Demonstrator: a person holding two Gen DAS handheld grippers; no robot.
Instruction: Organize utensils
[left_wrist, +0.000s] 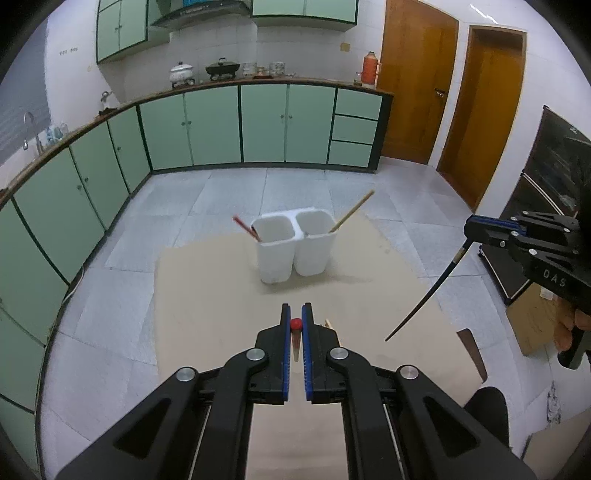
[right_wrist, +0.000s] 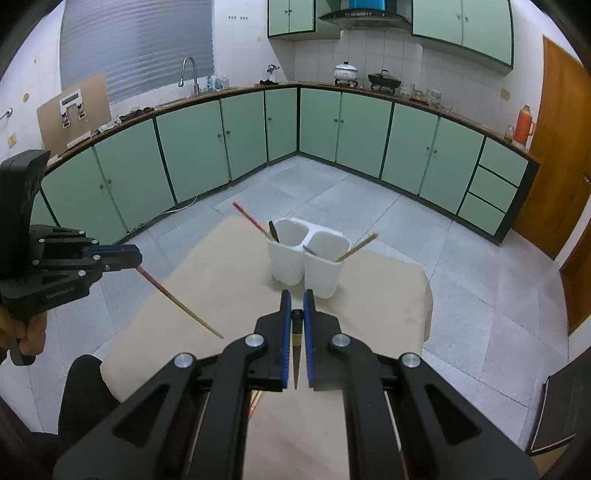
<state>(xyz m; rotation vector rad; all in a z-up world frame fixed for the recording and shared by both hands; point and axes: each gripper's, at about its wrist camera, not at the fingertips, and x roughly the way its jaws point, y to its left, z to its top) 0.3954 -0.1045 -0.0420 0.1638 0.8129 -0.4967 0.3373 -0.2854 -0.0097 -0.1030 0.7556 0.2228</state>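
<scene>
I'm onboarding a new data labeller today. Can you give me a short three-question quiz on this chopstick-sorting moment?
1. True or false: the left gripper holds a red-topped chopstick.
2. Which chopstick does the right gripper hold? A) red-topped B) black C) pale wooden
3. Fill in: the white holder on the cardboard has ___ compartments.

Key: 1 true; 2 B, the black chopstick; 3 two, the left one with a red chopstick leaning out, the right one with a pale chopstick.
</scene>
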